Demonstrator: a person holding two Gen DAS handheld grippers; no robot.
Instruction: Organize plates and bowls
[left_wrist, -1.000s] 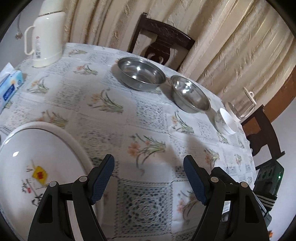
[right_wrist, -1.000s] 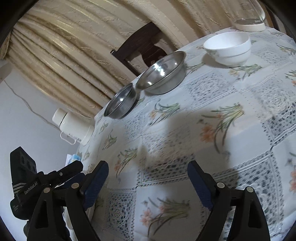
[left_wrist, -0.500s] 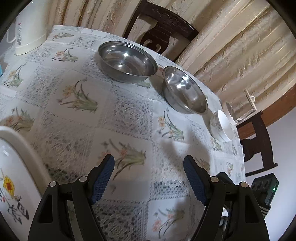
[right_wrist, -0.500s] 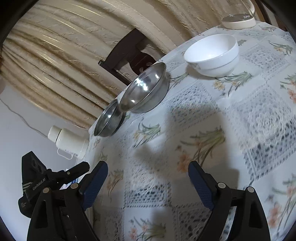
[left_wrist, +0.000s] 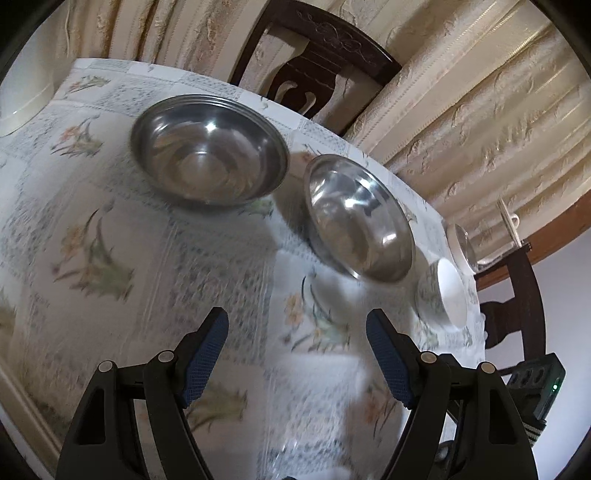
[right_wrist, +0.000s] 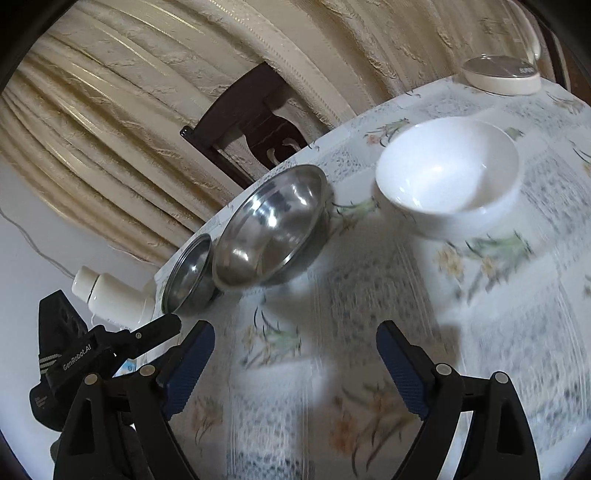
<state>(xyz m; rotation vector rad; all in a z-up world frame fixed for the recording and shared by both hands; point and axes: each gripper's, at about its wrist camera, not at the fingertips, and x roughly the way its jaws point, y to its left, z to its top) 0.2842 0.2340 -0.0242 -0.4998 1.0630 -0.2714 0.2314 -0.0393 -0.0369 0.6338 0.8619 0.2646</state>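
Two steel bowls sit side by side at the far edge of the floral tablecloth: a wider one (left_wrist: 208, 147) (right_wrist: 188, 275) on the left and a second one (left_wrist: 358, 218) (right_wrist: 269, 225) to its right. A white ceramic bowl (left_wrist: 445, 293) (right_wrist: 448, 173) stands further right. My left gripper (left_wrist: 297, 347) is open and empty above the cloth, short of the steel bowls. My right gripper (right_wrist: 295, 354) is also open and empty, with the white bowl ahead to its right. The left gripper's body (right_wrist: 85, 354) shows at the lower left of the right wrist view.
A dark wooden chair (left_wrist: 314, 70) (right_wrist: 251, 122) stands behind the table against beige curtains. A white thermos jug (right_wrist: 110, 293) sits at the far left. A glass-lidded white container (right_wrist: 502, 75) (left_wrist: 461, 245) is beyond the white bowl. Another dark chair (left_wrist: 517, 306) is at the table's right end.
Both grippers have moved forward toward the bowls, which now look larger and closer. The large painted plate at the left has slid out of the left wrist view. Both stay open.
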